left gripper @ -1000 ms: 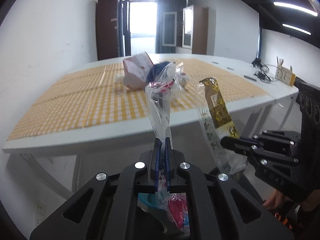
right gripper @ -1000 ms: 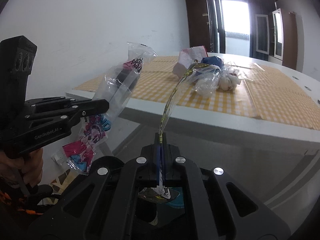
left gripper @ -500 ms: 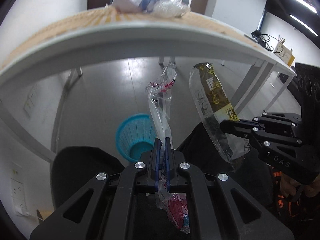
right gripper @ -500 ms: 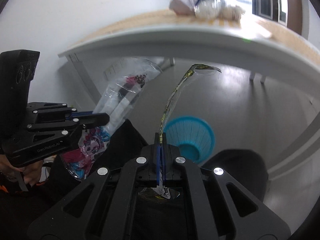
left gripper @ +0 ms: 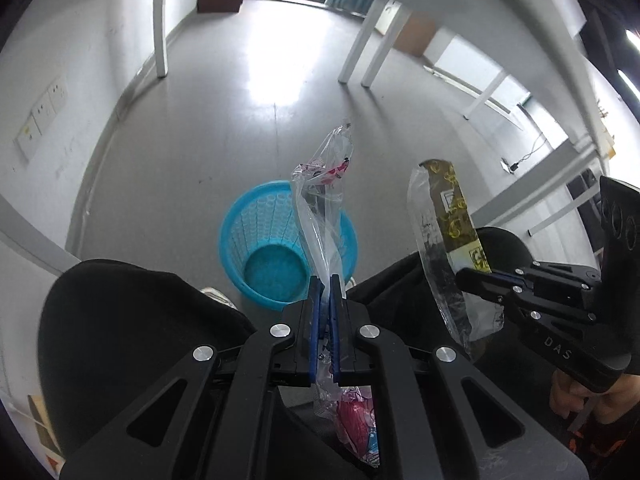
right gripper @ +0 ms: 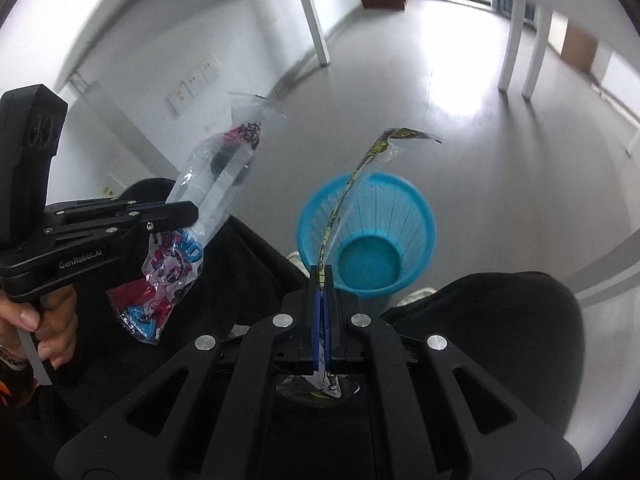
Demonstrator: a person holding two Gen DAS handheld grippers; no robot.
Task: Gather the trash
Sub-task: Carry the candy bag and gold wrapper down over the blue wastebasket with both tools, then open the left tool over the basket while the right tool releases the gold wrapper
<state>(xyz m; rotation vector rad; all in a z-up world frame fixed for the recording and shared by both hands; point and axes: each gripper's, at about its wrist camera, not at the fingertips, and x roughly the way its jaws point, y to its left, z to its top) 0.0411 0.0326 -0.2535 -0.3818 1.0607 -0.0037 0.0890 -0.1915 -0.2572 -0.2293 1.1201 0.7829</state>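
My left gripper (left gripper: 325,280) is shut on a clear wrapper with pink and blue print (left gripper: 320,208); it also shows in the right wrist view (right gripper: 208,192), held by the left gripper (right gripper: 192,212). My right gripper (right gripper: 321,270) is shut on a clear wrapper with gold and black print (right gripper: 352,192), which the left wrist view shows flat-on (left gripper: 448,232) in the right gripper (left gripper: 464,274). A blue plastic trash basket (left gripper: 256,240) stands on the floor below both grippers; it also shows in the right wrist view (right gripper: 408,216). It looks empty.
The person's black-clad knees (left gripper: 132,320) flank the basket, and a white shoe (right gripper: 416,294) shows beside it. White table legs (left gripper: 160,20) stand on the grey floor (left gripper: 224,100) farther off. Wall sockets (left gripper: 40,112) sit at the left.
Both grippers have tilted downward from the table edge to face the floor. The basket now lies right below both wrappers. Both stay shut on their wrappers.
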